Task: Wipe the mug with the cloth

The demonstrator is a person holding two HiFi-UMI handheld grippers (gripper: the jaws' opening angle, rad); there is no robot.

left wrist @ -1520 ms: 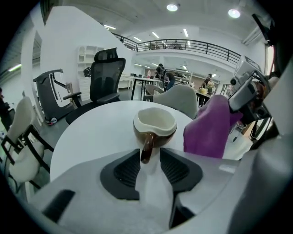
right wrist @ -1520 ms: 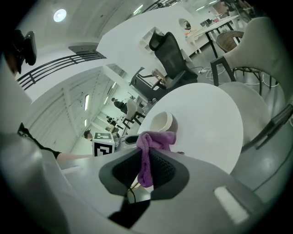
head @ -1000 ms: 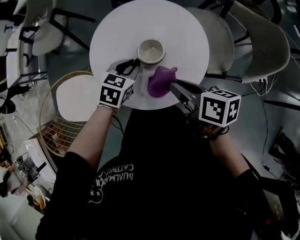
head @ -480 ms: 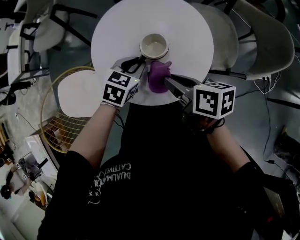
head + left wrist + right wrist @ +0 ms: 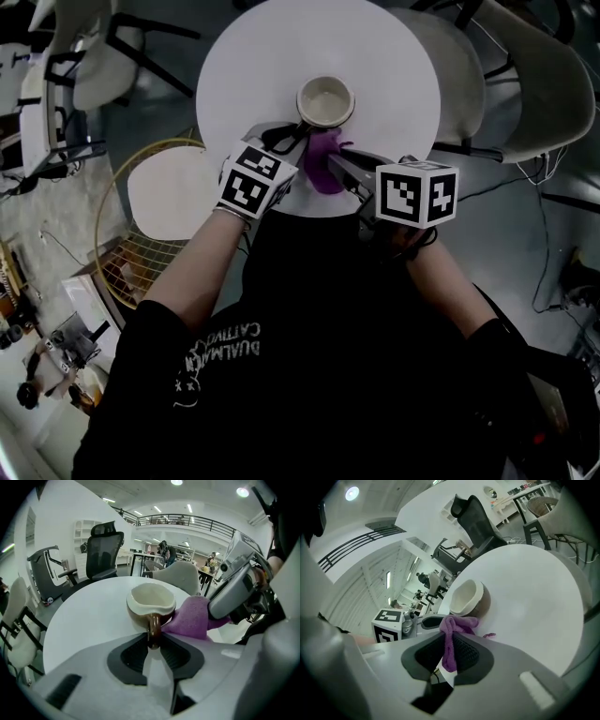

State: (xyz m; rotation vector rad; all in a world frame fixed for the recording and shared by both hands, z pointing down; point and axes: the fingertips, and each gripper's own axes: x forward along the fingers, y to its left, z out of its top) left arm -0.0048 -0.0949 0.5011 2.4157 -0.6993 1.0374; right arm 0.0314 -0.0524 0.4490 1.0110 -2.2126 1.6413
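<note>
Clamping mug handle (image 5: pixel 153 629), left fingers (image 5: pixel 131 656); cloth (image 5: pixel 451 637), right fingers (image 5: pixel 468 652)

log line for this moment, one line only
mug: upright on white table | left gripper: shut on mug handle | right gripper: shut on purple cloth, held at mug's side

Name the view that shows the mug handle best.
Left gripper view: the handle sits centred, close, clamped between the left gripper's jaws. Head view: that gripper covers most of it. Right gripper view: only the mug's bowl and rim.
</note>
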